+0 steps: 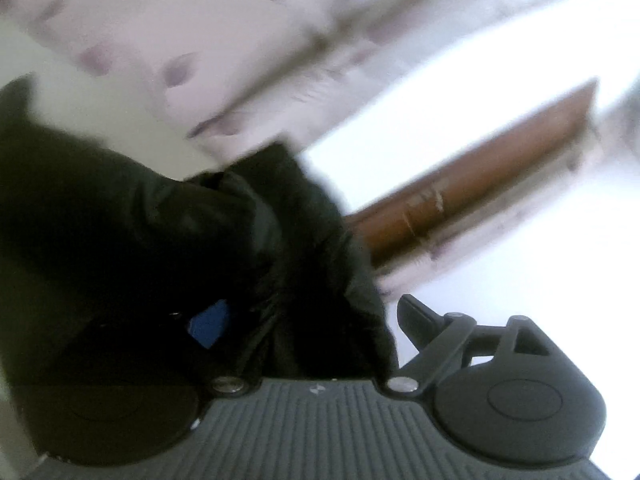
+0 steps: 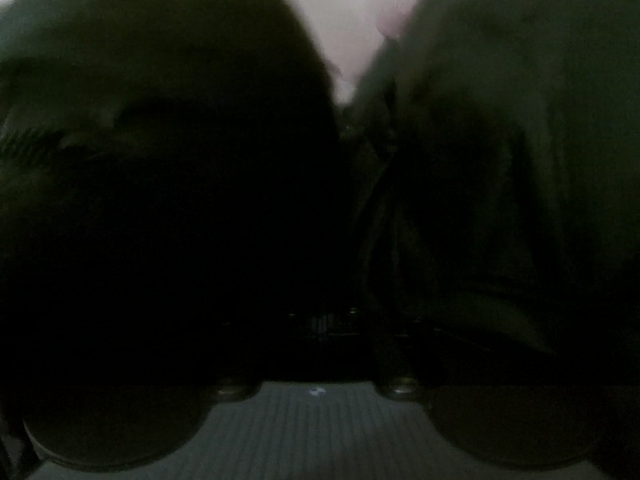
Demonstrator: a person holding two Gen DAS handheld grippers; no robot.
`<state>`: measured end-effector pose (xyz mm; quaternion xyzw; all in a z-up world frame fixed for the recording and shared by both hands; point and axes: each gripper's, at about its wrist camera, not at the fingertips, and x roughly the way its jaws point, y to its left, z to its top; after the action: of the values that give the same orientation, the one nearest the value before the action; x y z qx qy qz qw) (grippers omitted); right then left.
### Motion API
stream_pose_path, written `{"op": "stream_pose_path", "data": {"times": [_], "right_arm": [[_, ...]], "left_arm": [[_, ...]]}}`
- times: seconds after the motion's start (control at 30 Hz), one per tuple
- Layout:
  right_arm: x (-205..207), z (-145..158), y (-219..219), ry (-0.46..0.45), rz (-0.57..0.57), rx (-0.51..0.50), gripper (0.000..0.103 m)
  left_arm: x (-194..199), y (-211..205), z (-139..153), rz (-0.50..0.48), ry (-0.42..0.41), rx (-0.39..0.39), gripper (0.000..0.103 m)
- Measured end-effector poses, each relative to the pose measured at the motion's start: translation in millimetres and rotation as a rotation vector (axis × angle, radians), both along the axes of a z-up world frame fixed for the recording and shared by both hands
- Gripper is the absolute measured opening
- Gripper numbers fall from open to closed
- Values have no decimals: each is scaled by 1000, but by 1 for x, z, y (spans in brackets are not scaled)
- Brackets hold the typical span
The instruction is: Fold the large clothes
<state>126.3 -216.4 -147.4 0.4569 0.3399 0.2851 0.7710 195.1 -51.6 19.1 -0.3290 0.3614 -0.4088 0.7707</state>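
Two claws work one dark garment, a bulky blackish-green piece that fills the lower left of the left wrist view and almost all of the right wrist view.

Nearest in the left view, the left claw stands released: its right finger sits clear against the bright background at lower right, while the other finger is lost under the cloth, with a blue pad peeking out. Fabric lies across the gap, but nothing presses on it. Farther off, a pale bedsheet with mauve spots crosses the upper left, and a brown wooden rail runs diagonally at right; everything is blurred.

In the right view, the right claw is buried in shadow at the lower middle. Its fingers cannot be made out, yet it reads as clenched, and the cloth bunched on both sides suggests it pinches a fold of the garment. A sliver of pale sheet shows at top centre.

My judgement: the fold is mid-way. To do it well, the right claw should hold its pinch firmly while the left finds a clean edge, not a wad, then both draw the layer taut and flat before laying it over.
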Motion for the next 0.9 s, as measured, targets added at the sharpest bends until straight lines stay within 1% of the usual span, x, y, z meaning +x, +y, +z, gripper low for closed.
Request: {"op": "stream_pose_path", "data": {"times": [0.03, 0.07, 0.1, 0.17, 0.2, 0.23, 0.27, 0.3, 0.37, 0.43, 0.47, 0.5, 0.53, 0.57, 0.6, 0.63, 0.67, 0.7, 0.73, 0.8, 0.83, 0.9], "right_arm": [[-4, 2, -4, -6, -9, -19, 3], [-9, 8, -8, -25, -21, -69, 3], [-20, 18, -12, -68, -48, -164, 5], [-41, 34, -22, -152, -87, -306, 8], [-50, 39, -29, -181, -88, -339, 10], [-58, 41, -38, -203, -57, -342, 11], [-62, 40, -46, -210, -32, -325, 11], [-66, 38, -54, -210, -32, -305, 11], [-70, 33, -70, -194, -62, -273, 12], [-70, 30, -97, -148, -123, -214, 17], [-74, 31, -111, -153, -155, -173, 18], [-79, 33, -123, -155, -181, -130, 27], [-84, 36, -139, -155, -207, -79, 41], [-89, 41, -152, -163, -231, -25, 51], [-94, 48, -162, -178, -248, 18, 84], [-97, 56, -168, -199, -252, 44, 103], [-100, 66, -168, -221, -244, 50, 103], [-97, 76, -163, -241, -220, 36, 103], [-90, 88, -155, -253, -199, -2, 103], [-82, 110, -135, -257, -163, -120, 103], [-75, 116, -124, -247, -144, -201, 103], [-73, 117, -113, -246, -128, -288, 103]], "left_arm": [[2, -10, -2, -19, -44, 2, 84], [-1, -20, -6, -16, -65, 13, 84], [0, -26, -10, -8, -87, 19, 84], [3, -36, -18, -8, -120, 21, 84], [4, -37, -21, -4, -136, 23, 83], [3, -38, -25, 2, -152, 13, 83], [5, -40, -33, 9, -154, -19, 83], [5, -40, -39, 19, -148, -45, 83], [-2, -37, -51, 54, -178, -51, 83], [-12, -41, -55, 95, -252, -44, 85], [-17, -41, -55, 117, -280, -36, 86], [-23, -43, -57, 146, -307, -27, 86], [-29, -44, -59, 187, -339, -23, 86], [-40, -43, -58, 227, -369, -23, 86], [-47, -43, -59, 270, -401, -24, 90], [-55, -41, -61, 301, -422, -27, 98], [-62, -40, -61, 324, -438, -32, 102], [-66, -39, -63, 347, -454, -33, 103], [-69, -40, -64, 366, -462, -31, 103], [-76, -31, -64, 387, -441, -46, 103], [-81, -23, -67, 402, -425, -66, 103], [-80, -14, -68, 433, -397, -92, 103]]}}
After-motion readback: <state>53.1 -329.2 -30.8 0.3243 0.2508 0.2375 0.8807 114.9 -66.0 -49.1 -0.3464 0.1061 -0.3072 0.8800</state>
